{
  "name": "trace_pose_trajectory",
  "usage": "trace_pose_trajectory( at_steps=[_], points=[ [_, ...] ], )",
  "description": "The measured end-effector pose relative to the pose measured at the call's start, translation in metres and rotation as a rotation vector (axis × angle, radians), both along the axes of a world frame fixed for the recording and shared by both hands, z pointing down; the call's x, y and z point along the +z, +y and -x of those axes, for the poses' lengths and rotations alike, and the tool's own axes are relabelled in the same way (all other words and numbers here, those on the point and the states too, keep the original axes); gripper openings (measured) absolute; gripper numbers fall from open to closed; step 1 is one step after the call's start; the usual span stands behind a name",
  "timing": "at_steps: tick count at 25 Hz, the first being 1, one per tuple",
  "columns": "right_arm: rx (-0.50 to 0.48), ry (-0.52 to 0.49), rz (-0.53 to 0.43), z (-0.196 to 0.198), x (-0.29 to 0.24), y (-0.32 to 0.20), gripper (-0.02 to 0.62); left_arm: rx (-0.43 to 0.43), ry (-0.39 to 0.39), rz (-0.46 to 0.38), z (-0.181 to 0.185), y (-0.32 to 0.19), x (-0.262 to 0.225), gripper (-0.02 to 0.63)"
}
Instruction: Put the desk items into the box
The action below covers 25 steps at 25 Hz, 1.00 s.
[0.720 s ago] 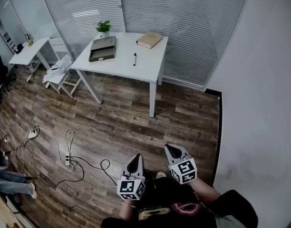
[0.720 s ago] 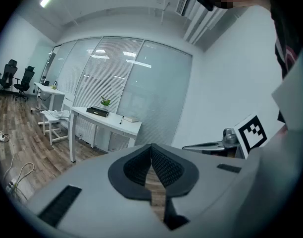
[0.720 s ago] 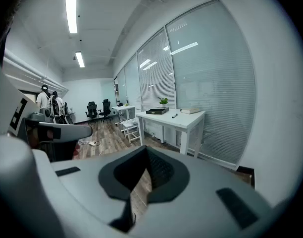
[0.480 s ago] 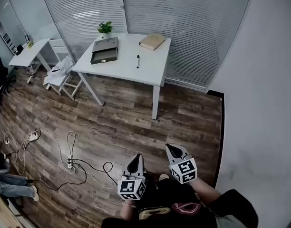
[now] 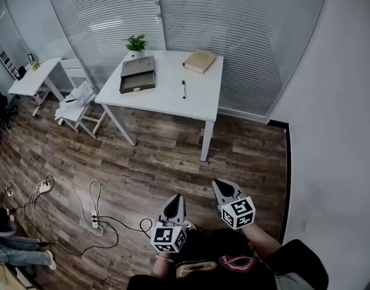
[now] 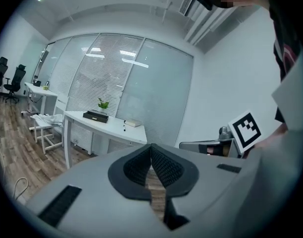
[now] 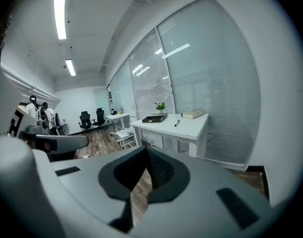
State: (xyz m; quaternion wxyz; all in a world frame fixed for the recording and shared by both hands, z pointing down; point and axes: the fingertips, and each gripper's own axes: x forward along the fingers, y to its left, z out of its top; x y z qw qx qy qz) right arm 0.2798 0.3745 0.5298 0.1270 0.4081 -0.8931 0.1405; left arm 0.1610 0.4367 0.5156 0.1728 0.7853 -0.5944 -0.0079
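Grippers both held low in front of the person, well apart from the white desk (image 5: 167,98) across the wood floor (image 5: 142,162).

Left gripper (image 5: 175,199): jaws closed tip to tip, nothing between them, only floor showing through the slot behind the pads. Right gripper (image 5: 219,186): likewise pressed together, nothing held.

On the desk:
- dark box (image 5: 138,74) at the far left corner, near a small potted plant (image 5: 135,42)
- black pen (image 5: 184,89) lying loose mid-desk
- tan book (image 5: 200,61) toward the far right

Box looks open-topped, though at this range I can't be sure.

Step in hand, as I judge it, is the approach. Best to come in square to the near edge and spread the jaws before reaching. Take the pen across its barrel, low and level, so it doesn't roll away.
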Motion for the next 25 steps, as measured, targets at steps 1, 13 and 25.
trace_pose_trajectory(
  at_steps=[1,13,25],
  points=[
    [0.006,-0.004,0.001,0.006,-0.001,-0.003,0.009,0.009,-0.001,-0.003,0.006,-0.003,-0.002,0.018],
    [0.024,-0.019,0.029,0.036,0.013,-0.035,0.009,0.003,-0.016,0.02,0.04,-0.03,0.006,0.017],
    [-0.065,0.015,0.01,0.053,0.02,-0.123,0.009,-0.089,-0.015,0.019,0.054,-0.106,0.008,0.017]
  ],
)
